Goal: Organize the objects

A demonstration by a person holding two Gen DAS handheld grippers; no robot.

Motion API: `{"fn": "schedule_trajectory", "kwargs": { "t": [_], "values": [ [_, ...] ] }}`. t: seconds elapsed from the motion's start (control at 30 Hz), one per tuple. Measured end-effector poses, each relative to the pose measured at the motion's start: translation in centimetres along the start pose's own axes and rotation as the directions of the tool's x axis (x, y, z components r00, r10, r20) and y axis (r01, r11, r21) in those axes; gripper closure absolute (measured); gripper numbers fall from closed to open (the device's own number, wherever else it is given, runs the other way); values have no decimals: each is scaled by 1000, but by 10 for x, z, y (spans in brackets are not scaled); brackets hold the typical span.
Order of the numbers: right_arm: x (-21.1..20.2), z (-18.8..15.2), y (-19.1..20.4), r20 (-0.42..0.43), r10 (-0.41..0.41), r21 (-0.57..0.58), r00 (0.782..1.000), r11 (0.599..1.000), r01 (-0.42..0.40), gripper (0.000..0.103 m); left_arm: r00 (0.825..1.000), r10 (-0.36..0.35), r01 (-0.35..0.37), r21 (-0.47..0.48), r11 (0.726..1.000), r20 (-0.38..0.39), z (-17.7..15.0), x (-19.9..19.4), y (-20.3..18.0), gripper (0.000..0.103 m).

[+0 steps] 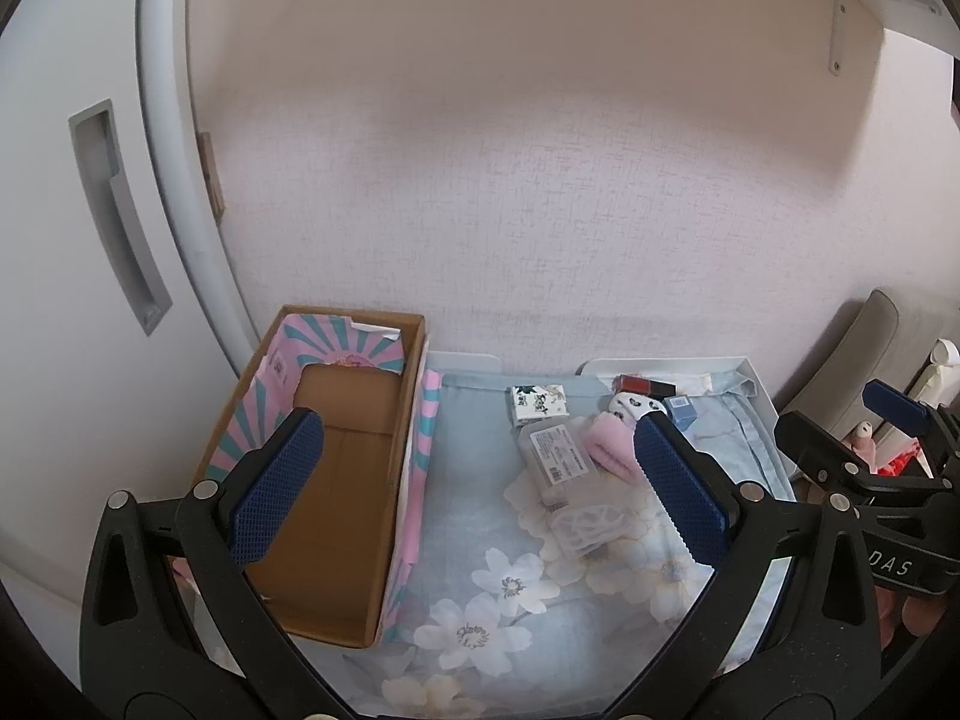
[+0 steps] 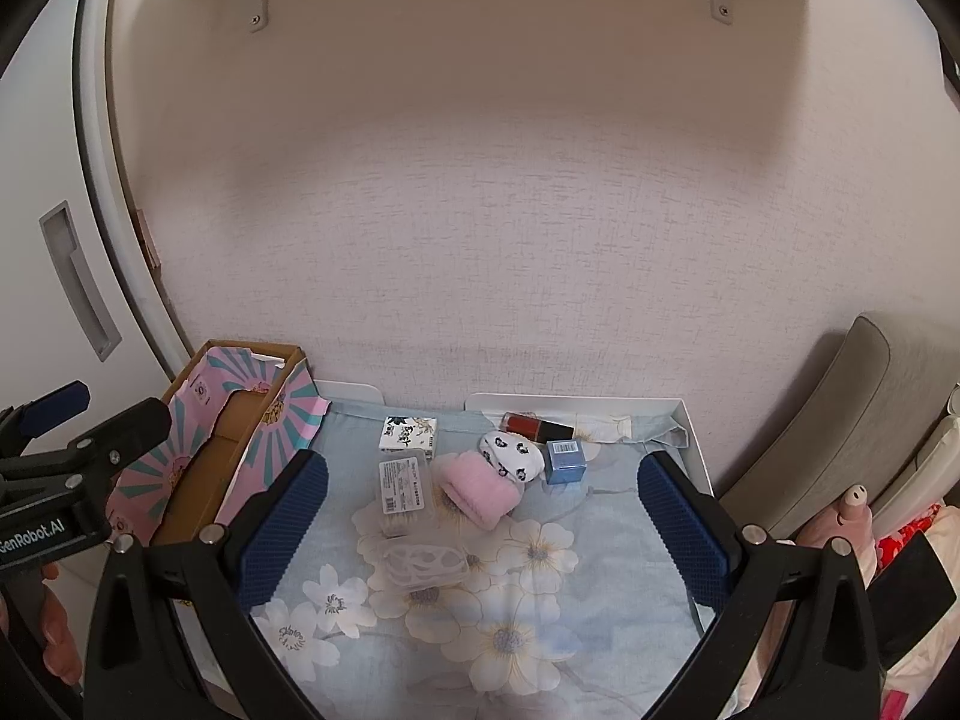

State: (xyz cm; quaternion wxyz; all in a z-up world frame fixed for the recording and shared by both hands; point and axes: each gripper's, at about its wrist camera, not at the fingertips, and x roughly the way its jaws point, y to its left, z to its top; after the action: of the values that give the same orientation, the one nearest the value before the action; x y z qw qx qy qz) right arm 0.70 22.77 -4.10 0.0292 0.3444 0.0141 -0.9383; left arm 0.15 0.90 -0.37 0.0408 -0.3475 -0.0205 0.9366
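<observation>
Both claws hang above the table, each spread wide and holding nothing: the left claw (image 1: 480, 486) sits over the gap between box and clutter, the right claw (image 2: 483, 525) over the clutter itself.

The open brown cardboard box with pink-and-teal striped flaps (image 2: 198, 486) stands empty at the left edge of the table, on the pale blue floral cloth (image 2: 528, 630).

Items to be sorted lie close together at the cloth's middle and rear:
- fluffy pink fabric roll (image 2: 477, 489), touching the white sock with black print (image 2: 510, 450);
- clear lidded plastic case of cotton swabs (image 2: 405, 489);
- small clear plastic tray (image 2: 420, 564), just in front of that case;
- small blue cube box (image 2: 565, 461);
- dark red bottle with black cap (image 2: 537, 425), lying on its side;
- white printed tissue packet (image 2: 409, 433).

Risks, as judged:
- Crowding: a wide claw closing on the pink roll may catch the sock or shove the case.
- Clear plastics look slick and may slip.
- The bottle may roll if nudged.
- Loose cloth may bunch or be pinched under a low grasp.
- The box's inward-leaning flaps could snag an item on entry.
</observation>
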Motion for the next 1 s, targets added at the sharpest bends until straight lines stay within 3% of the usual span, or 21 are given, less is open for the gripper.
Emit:
{"fn": "schedule_trajectory", "kwargs": {
  "t": [1.0],
  "values": [
    [-3,-1,5,-4,-5,1,1000,1000,5,0,999,-24,25,12,1000,-22,0,1,1,0]
  ]
}}
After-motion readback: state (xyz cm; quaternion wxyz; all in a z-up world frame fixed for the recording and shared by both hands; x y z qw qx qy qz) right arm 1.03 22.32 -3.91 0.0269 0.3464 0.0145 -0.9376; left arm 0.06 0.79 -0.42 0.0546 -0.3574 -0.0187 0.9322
